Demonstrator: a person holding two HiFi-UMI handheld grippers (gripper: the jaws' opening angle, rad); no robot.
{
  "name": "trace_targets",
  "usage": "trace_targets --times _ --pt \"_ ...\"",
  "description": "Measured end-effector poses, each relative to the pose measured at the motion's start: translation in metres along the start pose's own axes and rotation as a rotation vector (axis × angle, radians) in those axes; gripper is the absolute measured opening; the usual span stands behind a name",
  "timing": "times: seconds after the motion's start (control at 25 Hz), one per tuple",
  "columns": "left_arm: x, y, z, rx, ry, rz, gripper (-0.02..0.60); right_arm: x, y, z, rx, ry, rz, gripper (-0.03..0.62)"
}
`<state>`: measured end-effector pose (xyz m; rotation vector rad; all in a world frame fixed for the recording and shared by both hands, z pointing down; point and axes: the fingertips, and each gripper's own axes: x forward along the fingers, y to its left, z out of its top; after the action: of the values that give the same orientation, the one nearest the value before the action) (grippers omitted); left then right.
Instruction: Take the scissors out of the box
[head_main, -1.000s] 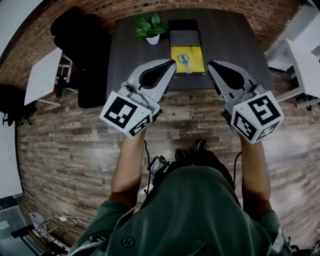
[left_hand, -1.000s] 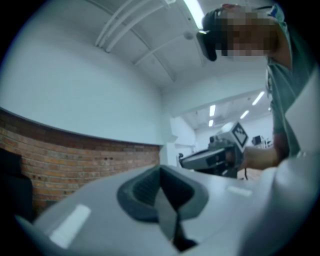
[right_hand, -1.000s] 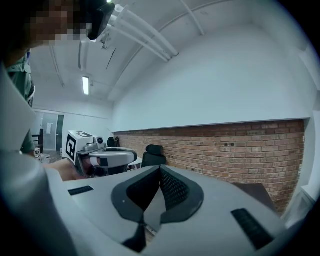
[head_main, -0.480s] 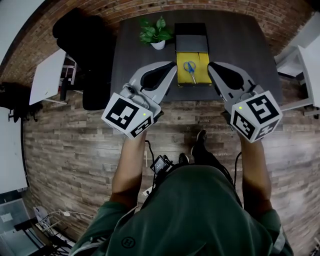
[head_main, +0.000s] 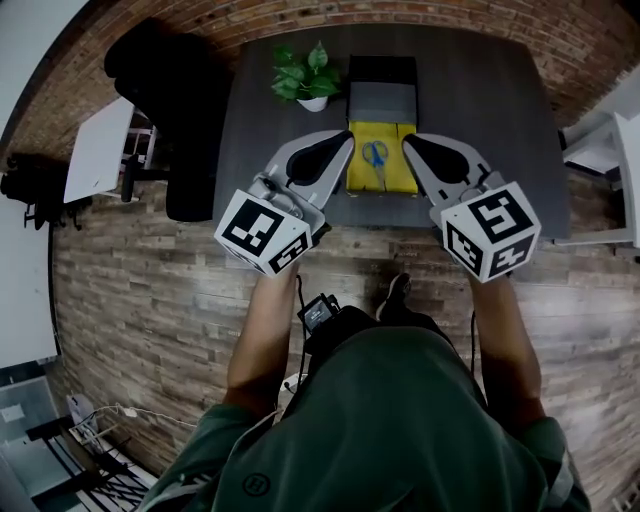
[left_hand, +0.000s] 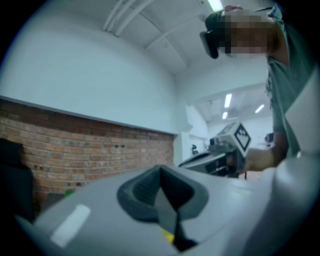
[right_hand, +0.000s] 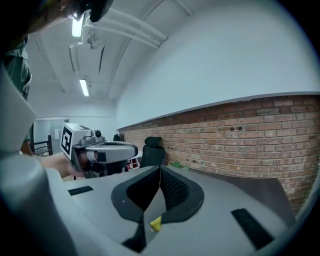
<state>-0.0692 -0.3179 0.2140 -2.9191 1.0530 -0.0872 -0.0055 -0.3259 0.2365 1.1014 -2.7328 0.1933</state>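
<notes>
The blue scissors (head_main: 376, 155) lie in the yellow box (head_main: 357, 172) at upper centre on the dark table (head_main: 260, 120), flanked by the left gripper (head_main: 338, 142) and right gripper (head_main: 413, 146), the 2 with jaws pressed together on nothing, probably lining up a reach.

We are seeing heavy fisheye distortion in all three views: straight lines are bowing and the corners are falling into black. In the head view the light is looking soft and even, the tabletop (head_main: 480, 90) is reading dark and the floor (head_main: 150, 300) is looking dull. In the gripper views ceiling strip lights (right_hand: 83, 87) are glowing and slightly blowing out against pale walls. The left tool (left_hand: 161, 190) is blurring badly up close. The right tool (right_hand: 160, 192) is showing sharper, with the brick wall (right_hand: 250, 135) behind it looking crisp.
</notes>
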Motion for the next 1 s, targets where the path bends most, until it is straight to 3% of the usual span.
trace_targets --times 0.52,1.0 --pt "0.031 0.038 -0.051 -0.043 0.066 0.036 -0.017 0.06 -0.032 -0.046 0.025 0.098 0.022 0.008" --pt "0.049 0.086 -0.132 -0.122 0.112 -0.001 -0.017 0.136 -0.051 -0.133 0.086 0.285 -0.009 0.009"
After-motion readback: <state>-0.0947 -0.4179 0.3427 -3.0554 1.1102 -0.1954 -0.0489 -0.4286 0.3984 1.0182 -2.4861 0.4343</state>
